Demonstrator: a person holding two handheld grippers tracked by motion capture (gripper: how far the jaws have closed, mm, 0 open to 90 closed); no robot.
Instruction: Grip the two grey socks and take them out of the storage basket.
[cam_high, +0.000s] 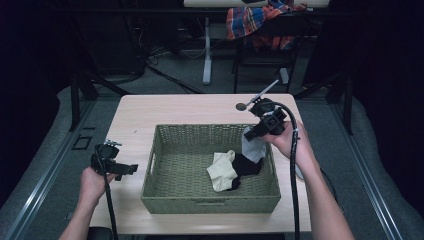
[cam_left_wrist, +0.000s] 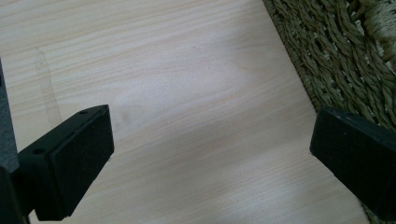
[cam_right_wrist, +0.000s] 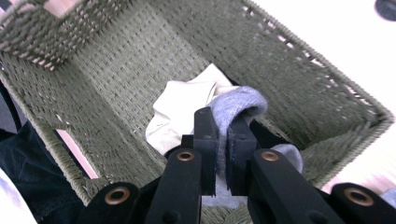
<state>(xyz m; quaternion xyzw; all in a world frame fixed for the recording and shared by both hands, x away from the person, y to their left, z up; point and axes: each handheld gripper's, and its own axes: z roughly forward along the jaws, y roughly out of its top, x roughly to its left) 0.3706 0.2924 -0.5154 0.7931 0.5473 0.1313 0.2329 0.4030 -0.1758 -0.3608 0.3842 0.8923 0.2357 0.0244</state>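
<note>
A green woven basket (cam_high: 165, 150) stands in the middle of the wooden table (cam_high: 150, 110). Inside it lie a cream sock (cam_high: 221, 170) and a black sock (cam_high: 246, 164). My right gripper (cam_high: 251, 134) hangs over the basket's right side, shut on a grey sock (cam_high: 255, 148) that dangles from it. In the right gripper view the grey sock (cam_right_wrist: 236, 105) is pinched between the jaws of the right gripper (cam_right_wrist: 223, 128), above the cream sock (cam_right_wrist: 180, 109). My left gripper (cam_high: 131, 169) rests left of the basket, open with nothing in it. The left gripper (cam_left_wrist: 210, 140) faces bare table beside the basket wall (cam_left_wrist: 327, 51).
A small dark round object (cam_high: 241, 106) lies on the table behind the basket. Beyond the table stand a table leg (cam_high: 207, 50) and a chair draped with plaid cloth (cam_high: 260, 22). Cables trail from both grippers toward the table's near edge.
</note>
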